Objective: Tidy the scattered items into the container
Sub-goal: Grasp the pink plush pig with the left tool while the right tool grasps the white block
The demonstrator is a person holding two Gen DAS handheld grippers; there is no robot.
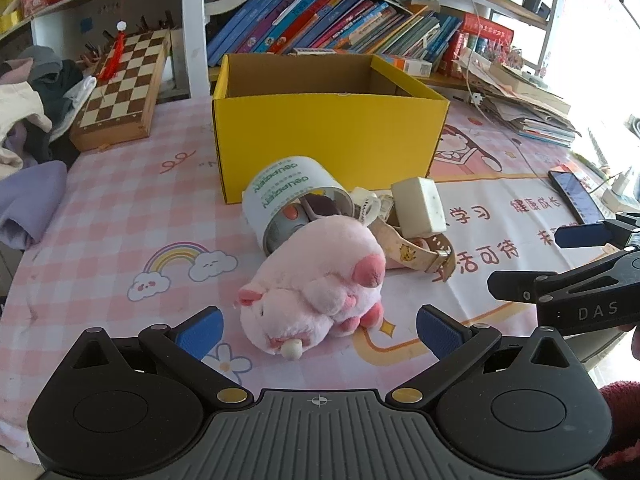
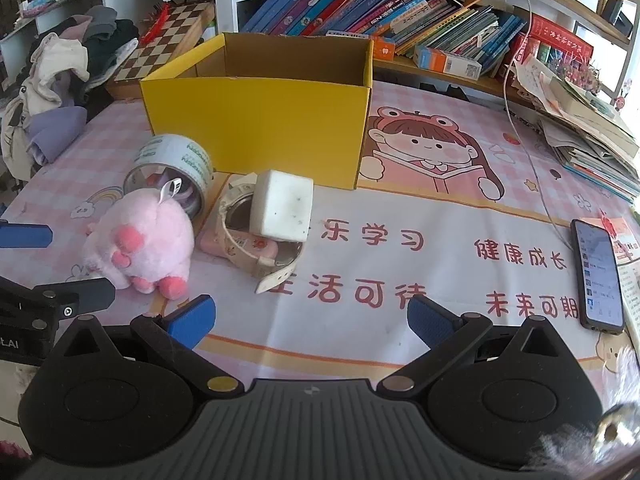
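A yellow cardboard box (image 1: 324, 136) (image 2: 256, 120) stands open-topped on the pink tablecloth, and nothing shows inside it. In front of it lie a pink plush pig (image 1: 316, 284) (image 2: 140, 244), a roll of tape (image 1: 288, 188) (image 2: 172, 164), a white block (image 1: 420, 206) (image 2: 282, 206) and a coiled cream belt (image 1: 416, 252) (image 2: 256, 256). My left gripper (image 1: 320, 332) is open just short of the pig, which lies between its blue pads. My right gripper (image 2: 310, 320) is open and holds nothing, near the belt and block; it also shows at the right of the left wrist view (image 1: 560, 260).
A chessboard (image 1: 124, 84) and a heap of clothes (image 1: 28, 112) lie at the left. Books line the shelf (image 1: 340, 24) behind the box. A stack of papers (image 2: 592, 136) and a phone (image 2: 600, 276) with a cable sit at the right.
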